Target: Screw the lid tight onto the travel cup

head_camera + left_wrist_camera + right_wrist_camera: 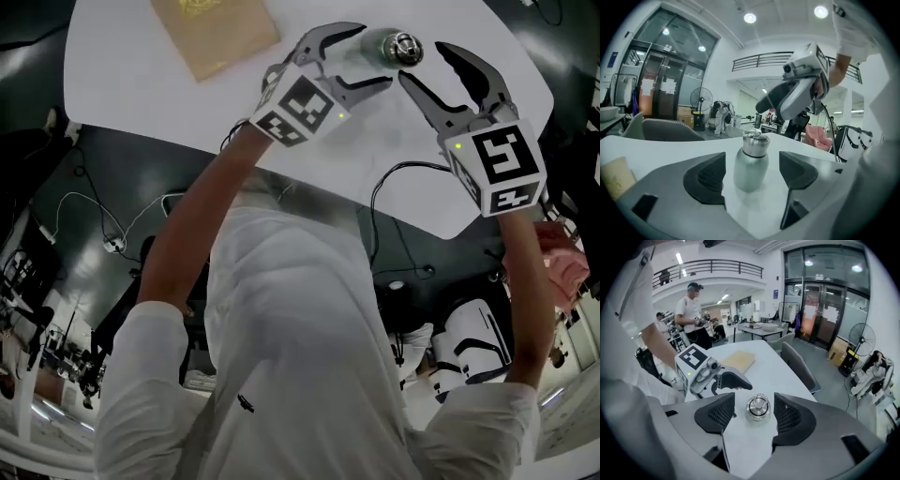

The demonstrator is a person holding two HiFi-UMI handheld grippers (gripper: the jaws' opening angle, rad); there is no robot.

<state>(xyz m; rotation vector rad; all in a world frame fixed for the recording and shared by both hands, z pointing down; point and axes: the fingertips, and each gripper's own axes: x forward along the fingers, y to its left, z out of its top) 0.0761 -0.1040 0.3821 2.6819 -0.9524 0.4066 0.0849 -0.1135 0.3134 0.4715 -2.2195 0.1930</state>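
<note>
Travel cup (751,165) upright between the open jaws of my left gripper (373,56) | lid (758,407) centred under my right gripper (424,62), open too | I should clamp the body first, then grip the lid squarely.

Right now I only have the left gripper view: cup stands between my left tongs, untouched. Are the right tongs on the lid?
Observer: No. The right gripper view shows the right tongs open around the lid, with a gap on each side.
Operator: Tan corner at my left edge, what is it?
Observer: The head view shows a flat tan packet lying on the table, to the left of the travel cup and apart from it.
</note>
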